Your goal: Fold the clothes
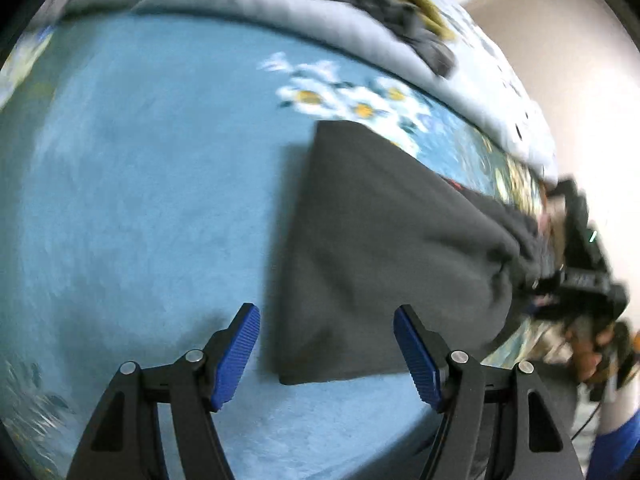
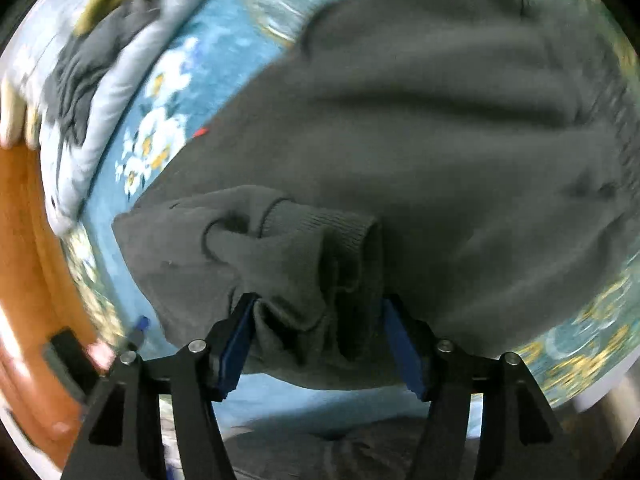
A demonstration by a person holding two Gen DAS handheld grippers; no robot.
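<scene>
Nearest the right wrist camera, the right gripper (image 2: 320,340) stands with its jaws apart, and a bunched fold of the dark grey sweatshirt (image 2: 400,152), ribbed cuff (image 2: 320,232) included, fills the gap between the blue pads (image 2: 236,352). Whether the pads press on the cloth cannot be told. Beyond the cuff, the sweatshirt's body spreads wide over the blue bedspread (image 2: 224,60), rumpled in long ridges. White daisy print (image 2: 156,136) lies on the bedspread just left of the sweatshirt. Farther off sits a pale grey quilt (image 2: 120,80) with a heap of dark clothes (image 2: 80,76) on it.

From the left wrist camera, the left gripper (image 1: 326,352) hangs wide open and empty above the sweatshirt's (image 1: 380,248) near corner, touching nothing. Right of the sweatshirt, a hand (image 1: 596,356) holds the other gripper at the cloth's bunched edge. Past the sweatshirt lie the daisies (image 1: 344,96), then the quilt (image 1: 280,4).
</scene>
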